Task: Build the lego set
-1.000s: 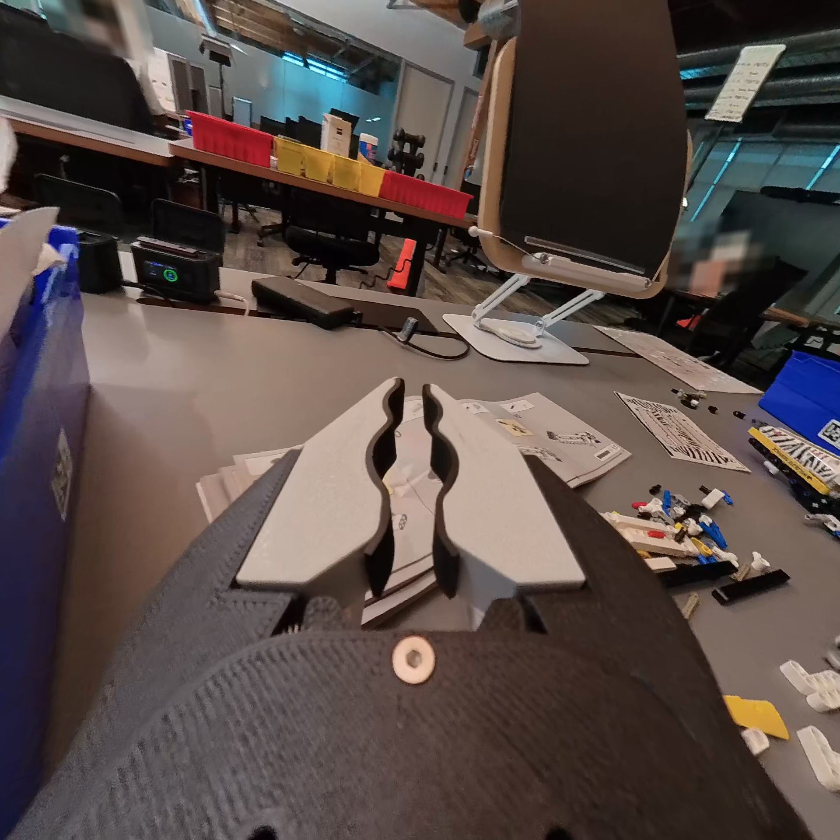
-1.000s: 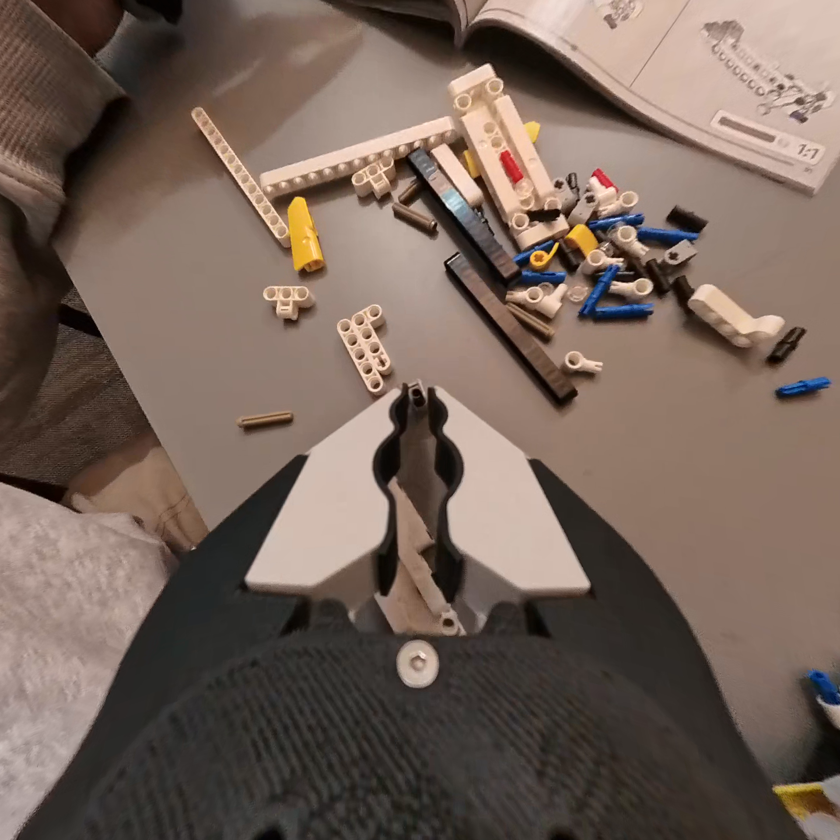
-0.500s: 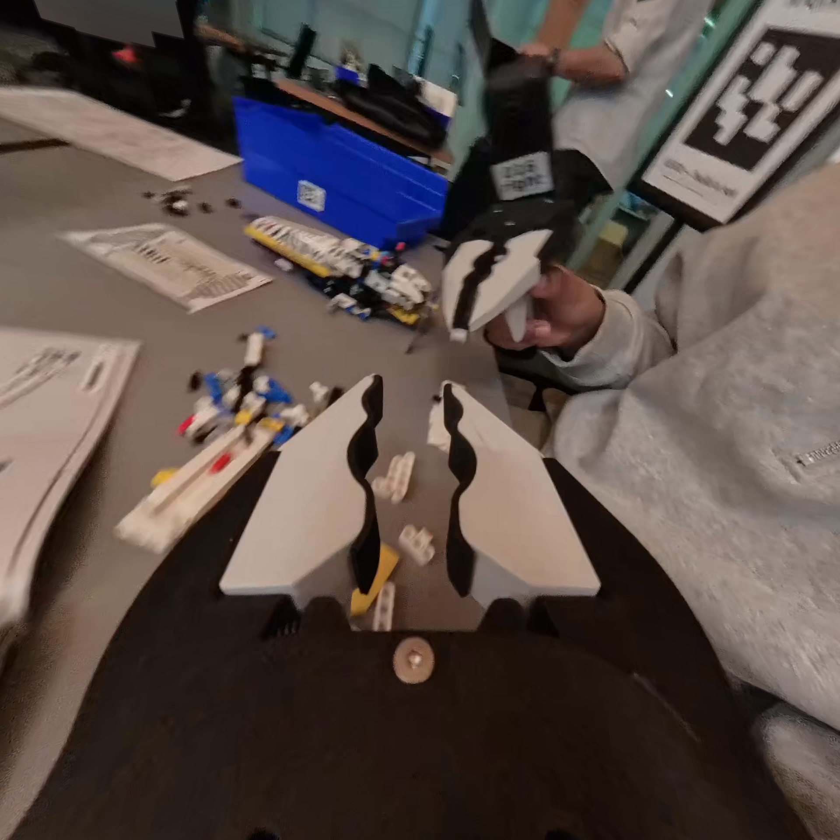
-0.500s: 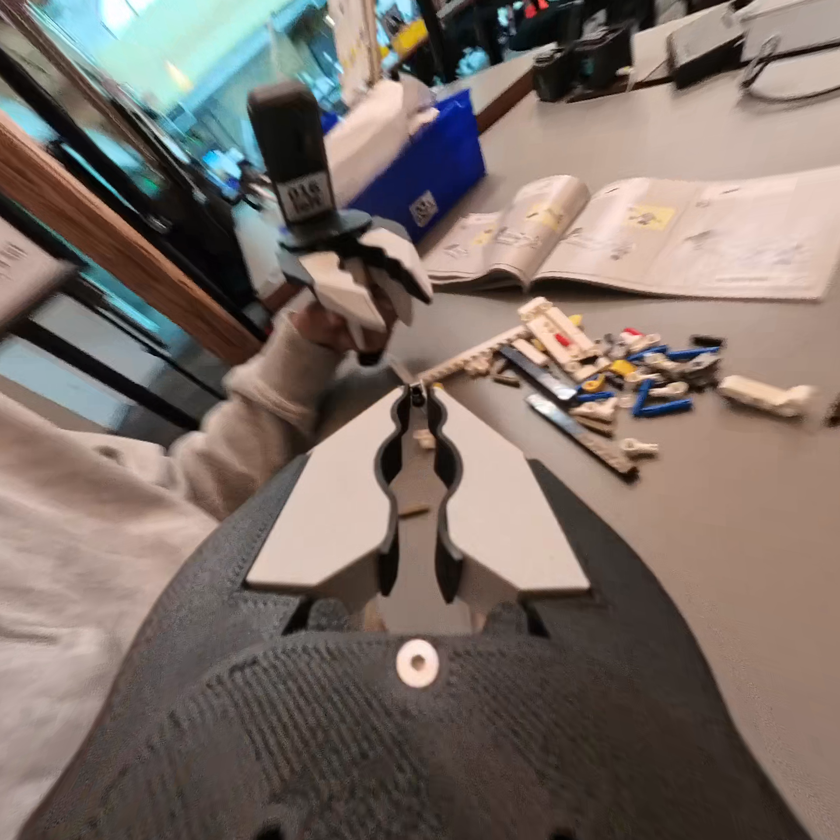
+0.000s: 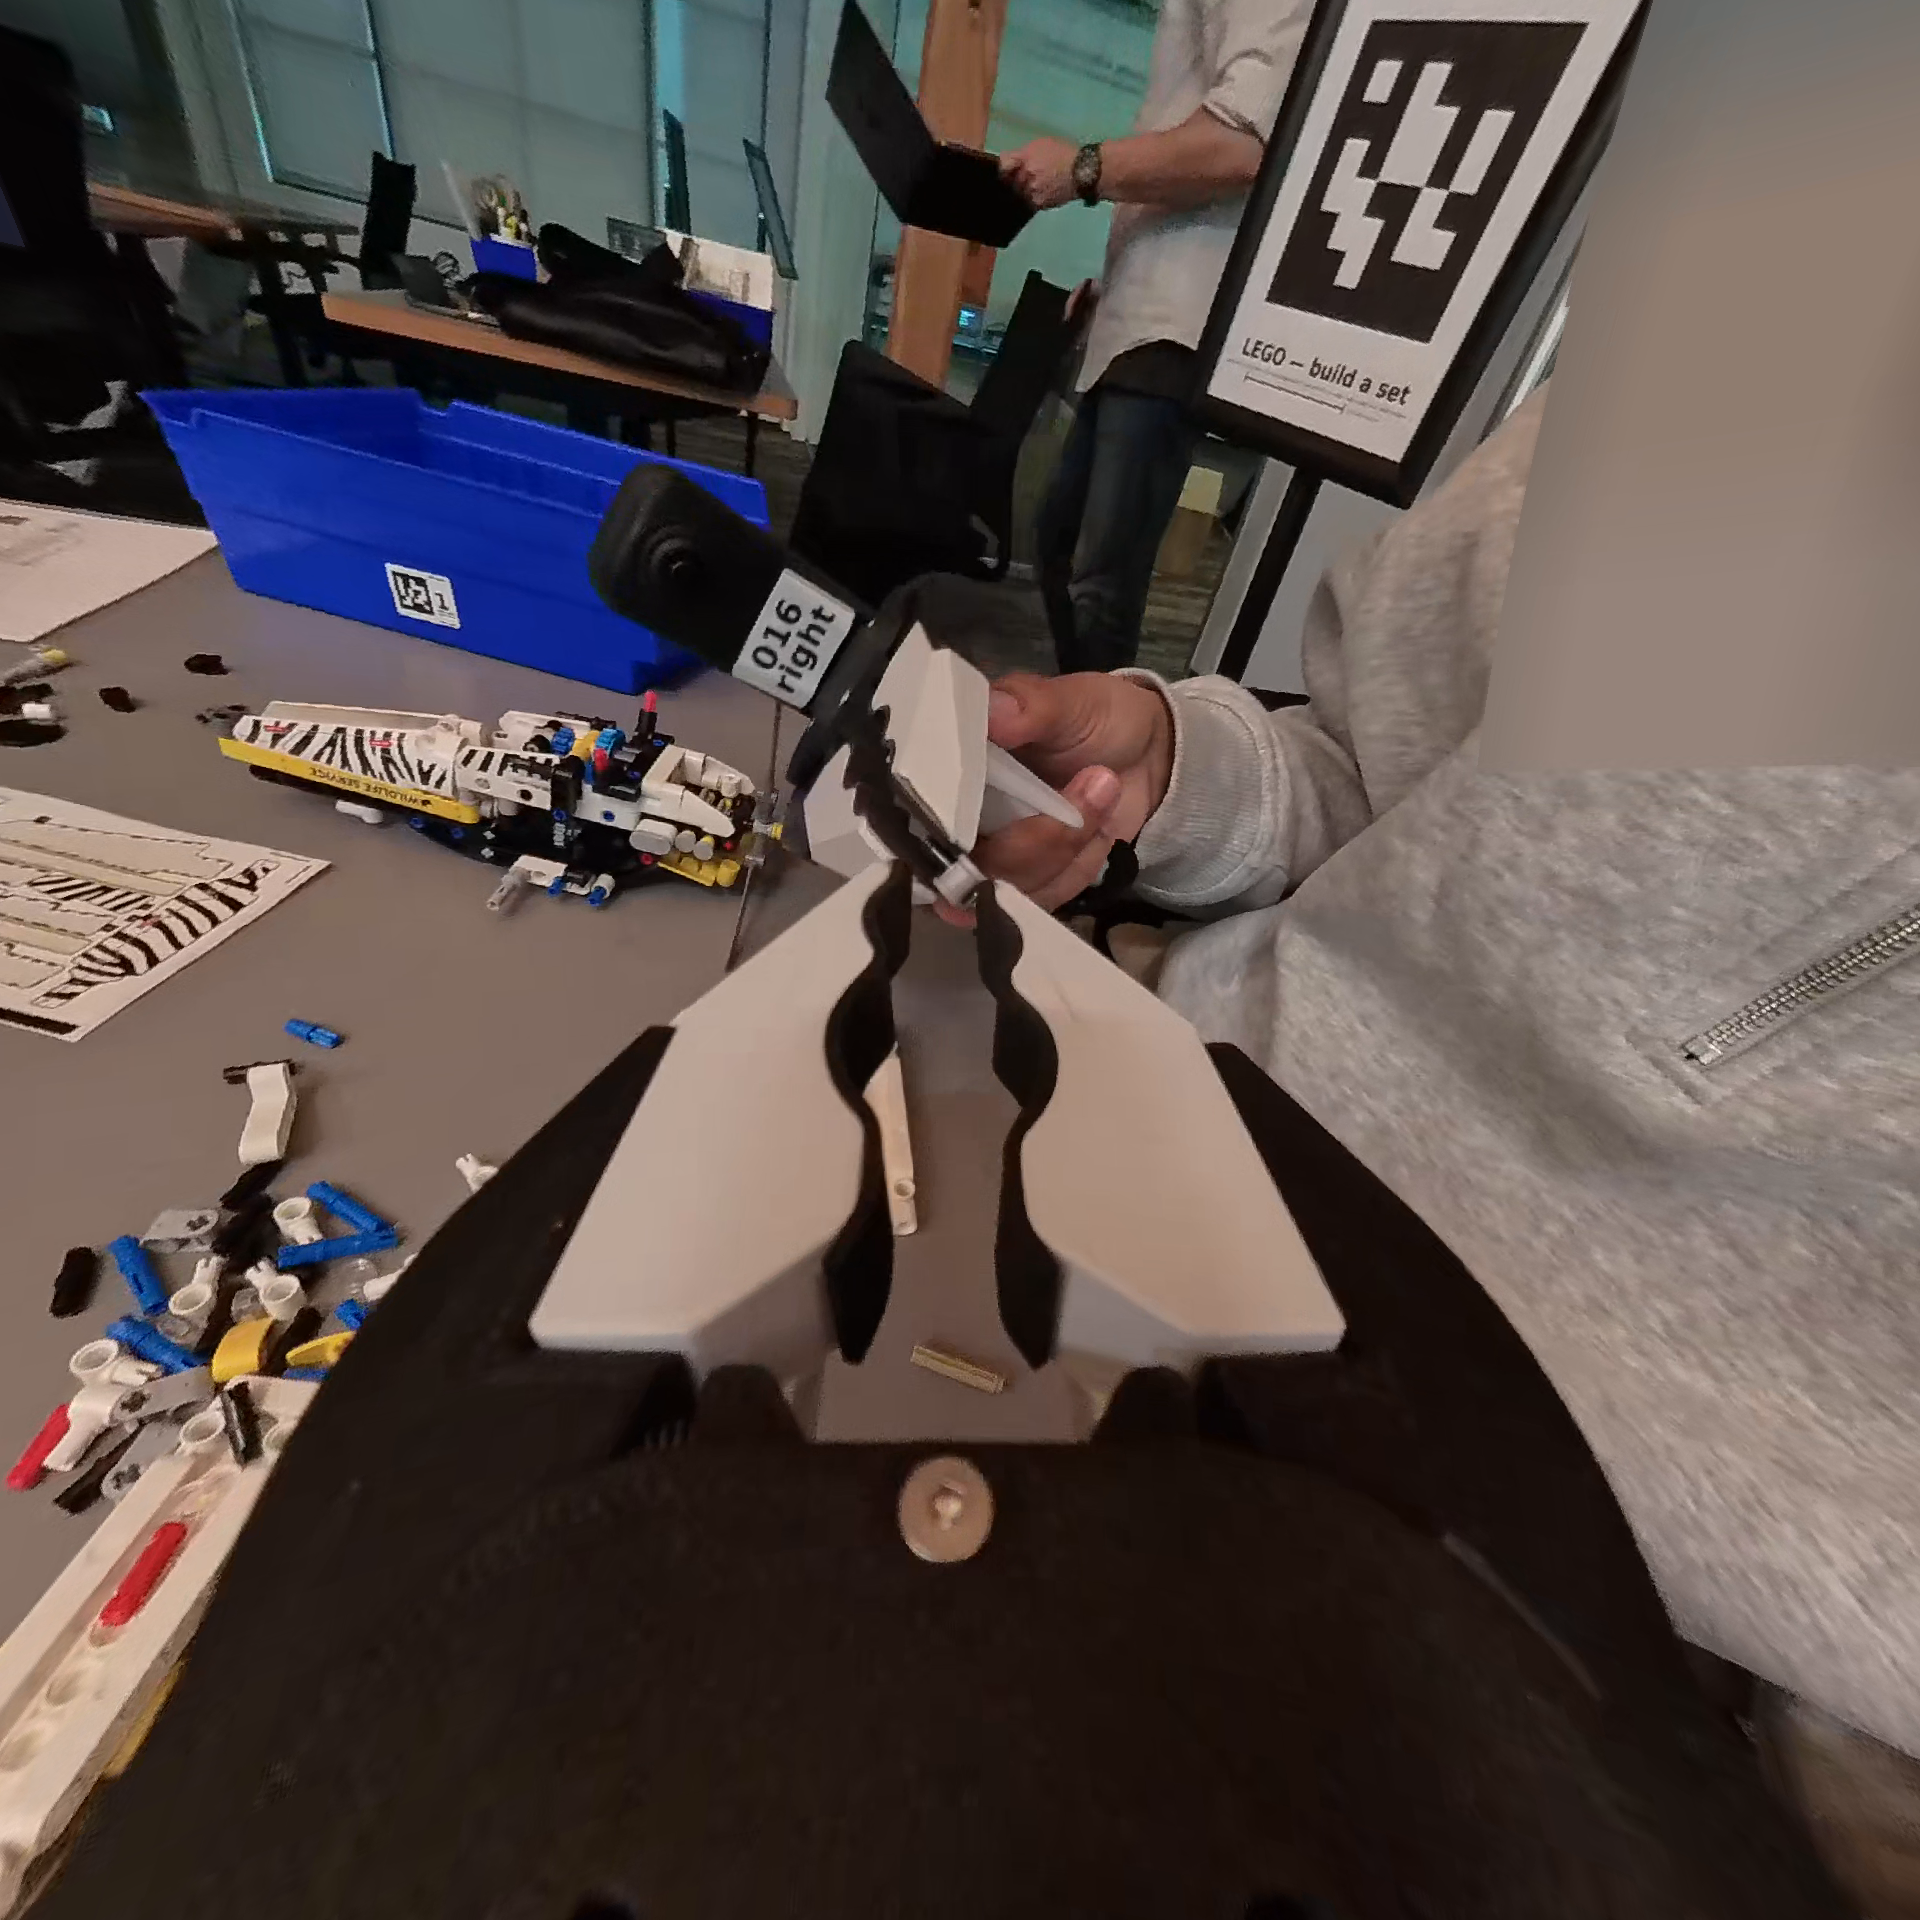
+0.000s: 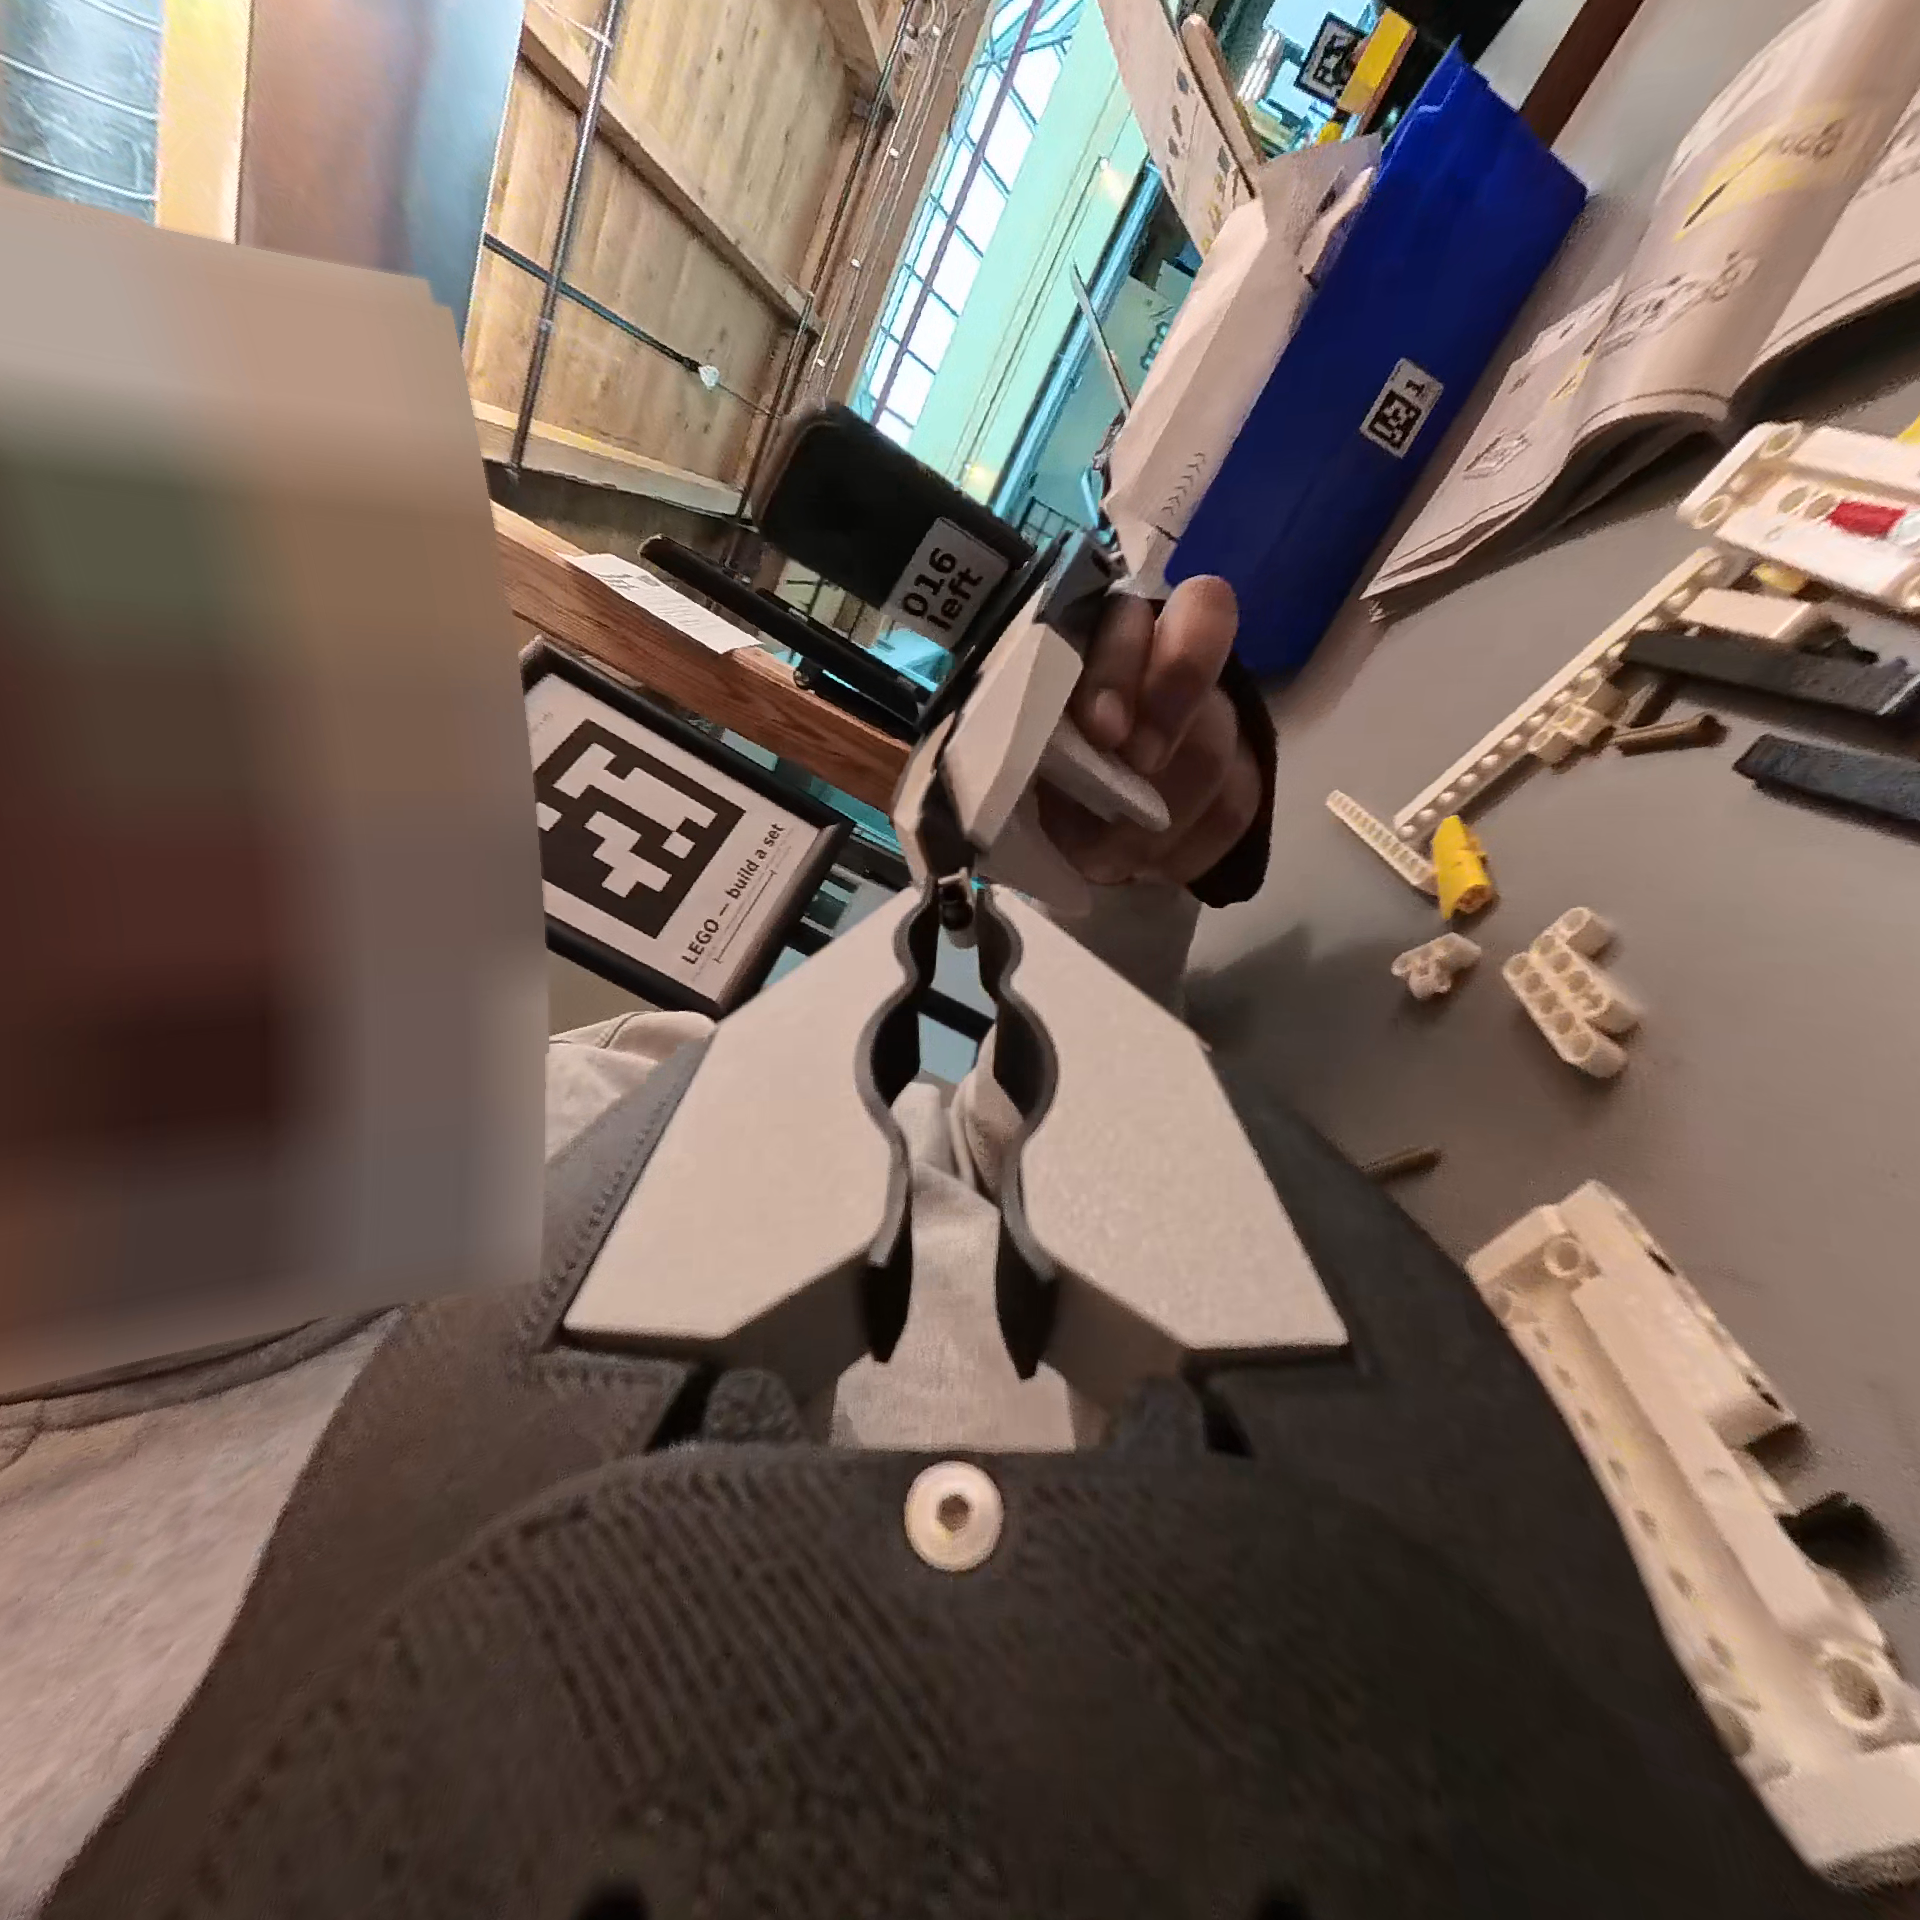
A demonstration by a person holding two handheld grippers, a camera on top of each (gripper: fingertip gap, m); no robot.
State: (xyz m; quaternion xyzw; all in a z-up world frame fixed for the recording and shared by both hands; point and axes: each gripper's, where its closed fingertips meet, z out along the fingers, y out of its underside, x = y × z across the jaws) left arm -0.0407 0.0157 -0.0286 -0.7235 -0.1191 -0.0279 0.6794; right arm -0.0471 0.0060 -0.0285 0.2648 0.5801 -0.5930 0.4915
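Observation:
My right gripper [image 6: 951, 916] is shut on a small grey lego piece [image 6: 951, 896] at its tips and is raised above the table's near edge. My left gripper [image 5: 935, 888] is open, and its tips stand on either side of that piece [image 5: 958, 883]. The two grippers meet tip to tip: the right gripper [image 5: 928, 857] faces me in the left wrist view, and the left gripper [image 6: 940, 857] faces me in the right wrist view. A part-built zebra-striped model [image 5: 499, 769] lies on the grey table [image 5: 520, 987]. Loose pieces [image 5: 208, 1278] lie at the left.
A blue bin [image 5: 416, 520] stands behind the model, and a sticker sheet [image 5: 125, 914] lies at the left. A tan axle [image 5: 956, 1369] and a thin white beam [image 5: 899, 1153] lie under my left gripper. A white beam assembly [image 6: 1683, 1455], a yellow piece [image 6: 1460, 873], a booklet [image 6: 1662, 312] and a framed marker sign [image 5: 1382, 208] are around.
Both grippers have swung up from the table and turned towards each other until their tips meet. The right gripper still holds the small grey piece. The left gripper's gap has widened.

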